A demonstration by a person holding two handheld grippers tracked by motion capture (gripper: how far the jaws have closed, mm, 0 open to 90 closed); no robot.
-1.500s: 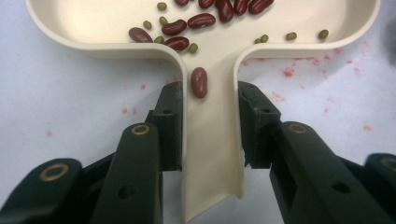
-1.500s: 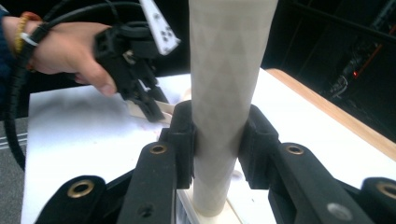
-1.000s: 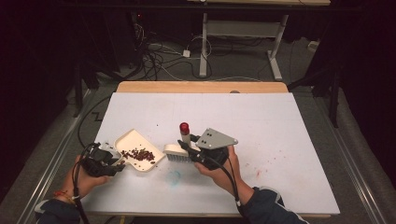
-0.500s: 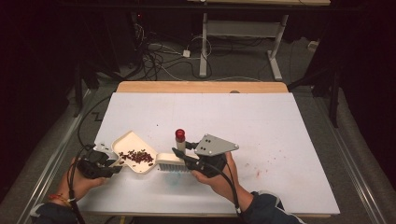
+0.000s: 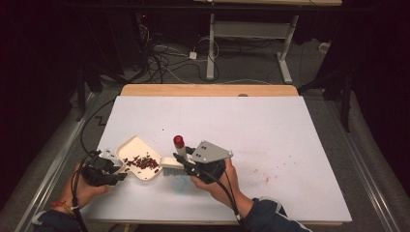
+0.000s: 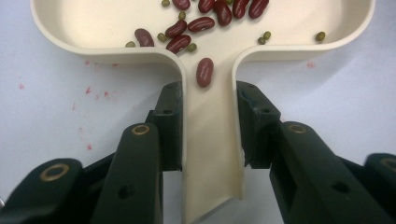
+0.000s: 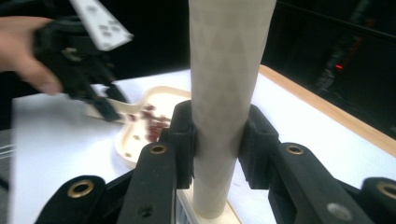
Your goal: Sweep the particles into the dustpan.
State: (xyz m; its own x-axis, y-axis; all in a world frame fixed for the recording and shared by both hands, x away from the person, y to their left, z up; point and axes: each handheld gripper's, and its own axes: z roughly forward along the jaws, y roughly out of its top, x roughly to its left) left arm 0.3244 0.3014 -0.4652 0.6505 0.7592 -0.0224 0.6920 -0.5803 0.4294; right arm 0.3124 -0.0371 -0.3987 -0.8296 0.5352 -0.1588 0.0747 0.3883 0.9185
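Since the earlier frames both hands have drawn back toward the person's edge of the bench [image 5: 270,130], and the brush has closed up against the dustpan's open side.

Bench: one, white-topped, with faint red specks on it to the right of the dustpan.

Dustpan [image 5: 138,157]: one, cream, lying on the bench near the person's edge, left of centre. Its handle runs back between the jaws of the left gripper [image 5: 99,171], which are closed onto the handle's two sides.

Brush [image 5: 173,165]: one, cream with a red cap, touching the dustpan's right side, bristles down on the bench. Its upright handle is clamped between the jaws of the right gripper [image 5: 193,162], pads pressed against it.

Beans [image 6: 205,21]: a small heap inside the dustpan; about ten red kidney beans and some eight small green ones can be counted in the left gripper view, one red bean lying in the handle channel. An exact total cannot be given, as part of the pan is cut off.

Risks, as judged: lifting or tilting the dustpan handle-low would send beans down the channel and out over the jaws. Pressing the brush harder could shove the dustpan sideways in its grip and spill beans.
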